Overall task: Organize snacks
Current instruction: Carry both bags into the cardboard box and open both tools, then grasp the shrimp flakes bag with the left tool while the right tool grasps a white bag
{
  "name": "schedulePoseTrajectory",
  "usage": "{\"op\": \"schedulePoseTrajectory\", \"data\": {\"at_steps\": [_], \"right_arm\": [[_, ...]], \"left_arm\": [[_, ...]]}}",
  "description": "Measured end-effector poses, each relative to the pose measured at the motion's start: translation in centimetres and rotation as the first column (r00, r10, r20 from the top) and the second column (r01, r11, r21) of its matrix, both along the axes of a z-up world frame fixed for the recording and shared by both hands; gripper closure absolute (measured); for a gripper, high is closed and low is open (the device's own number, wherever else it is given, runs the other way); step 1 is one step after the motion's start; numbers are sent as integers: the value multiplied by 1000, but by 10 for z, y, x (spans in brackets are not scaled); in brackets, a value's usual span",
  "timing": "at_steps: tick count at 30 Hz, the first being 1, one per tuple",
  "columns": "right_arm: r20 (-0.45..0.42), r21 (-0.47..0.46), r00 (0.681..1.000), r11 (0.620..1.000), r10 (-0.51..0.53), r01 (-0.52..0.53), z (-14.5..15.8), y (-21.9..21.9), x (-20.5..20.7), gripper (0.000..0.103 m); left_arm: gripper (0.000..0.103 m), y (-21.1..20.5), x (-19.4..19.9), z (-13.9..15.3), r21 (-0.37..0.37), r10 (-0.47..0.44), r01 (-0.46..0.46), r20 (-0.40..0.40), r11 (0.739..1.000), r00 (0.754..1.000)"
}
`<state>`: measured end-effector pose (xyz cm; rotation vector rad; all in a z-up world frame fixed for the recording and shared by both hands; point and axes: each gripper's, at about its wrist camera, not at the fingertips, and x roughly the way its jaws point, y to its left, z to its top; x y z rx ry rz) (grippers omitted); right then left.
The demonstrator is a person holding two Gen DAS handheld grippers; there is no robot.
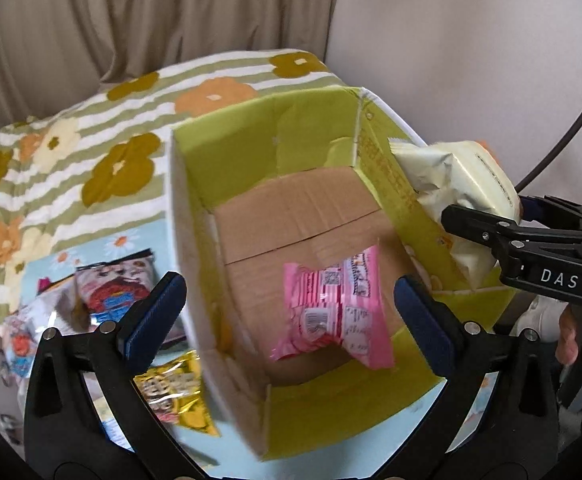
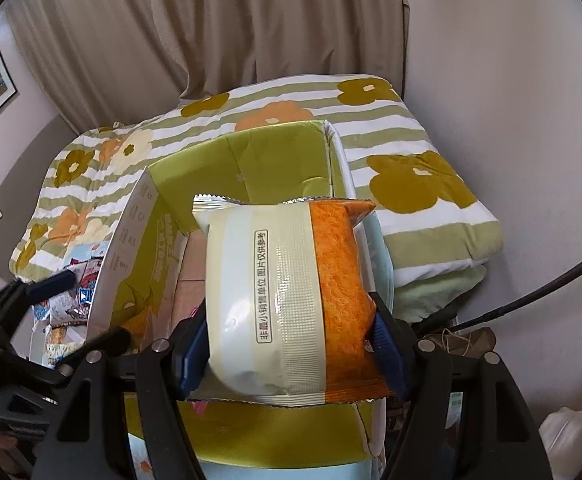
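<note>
Carrying a cream-and-orange snack packet [image 2: 291, 300] over the open green carton [image 2: 275, 152] in my right gripper [image 2: 291, 344].

Its fingers pinch the puffy packet's sides; light, crushable and slick, I judge, so I squeeze gently. My left gripper [image 1: 291, 316] gapes empty above the pink packet [image 1: 335, 312] on the carton floor.

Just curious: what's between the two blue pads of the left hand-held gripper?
In the left wrist view, the open left hand-held gripper frames a pink snack packet inside the cardboard box.
</note>
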<state>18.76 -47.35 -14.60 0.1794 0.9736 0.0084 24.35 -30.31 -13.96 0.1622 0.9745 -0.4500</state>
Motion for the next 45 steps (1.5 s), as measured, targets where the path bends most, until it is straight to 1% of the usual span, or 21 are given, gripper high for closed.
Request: {"op": "schedulePoseTrajectory", "data": {"at_steps": [3,6,10,12,13,14,15,17,22,25,28,34,39,45], "right_arm": [[3,-13,1000,1000,29,-29,0,6,2,37],[-7,8,999,999,50,-50,-3,11,7,37],[-12,11,999,999,42,-42,-10,16,8,35],[-7,32,999,999,35,-34,-13,14,8,24],[-3,47,999,998,45,-45,-15,14,7,7],[7,68,997,995,74,-74,-15,15,6,0],[18,77,995,993,93,-95,-14,16,4,0],[42,45,993,993,110,-112,-11,20,-5,0],[50,2,992,993,120,-120,-5,22,-21,0],[53,6,990,992,129,-130,1,20,-26,0],[71,-11,989,991,130,-130,11,21,-30,0],[117,-30,984,990,137,-135,27,19,-41,0],[160,1,973,985,168,-171,33,19,-49,0],[223,-13,948,973,227,-230,45,34,-56,0]], "left_arm": [[0,9,-2,3,9,20,-20,6,1000,1000],[0,15,-4,6,1,34,-34,6,999,999],[0,22,-5,11,2,54,-54,23,999,998],[0,27,-8,14,-5,65,-65,31,998,997],[0,29,-10,16,-11,71,-71,31,997,997],[0,31,-11,16,-14,76,-76,29,997,997],[0,33,-13,17,-18,82,-82,27,997,996],[0,36,-17,20,-28,89,-89,29,996,996],[0,43,-30,23,-48,104,-102,33,994,994],[0,45,-37,27,-50,120,-118,43,992,992],[0,48,-45,33,-56,139,-136,61,989,988],[0,50,-63,47,-34,173,-171,84,985,981],[0,55,-80,54,23,214,-217,109,976,971],[0,78,-97,57,6,272,-275,117,961,955]]}}
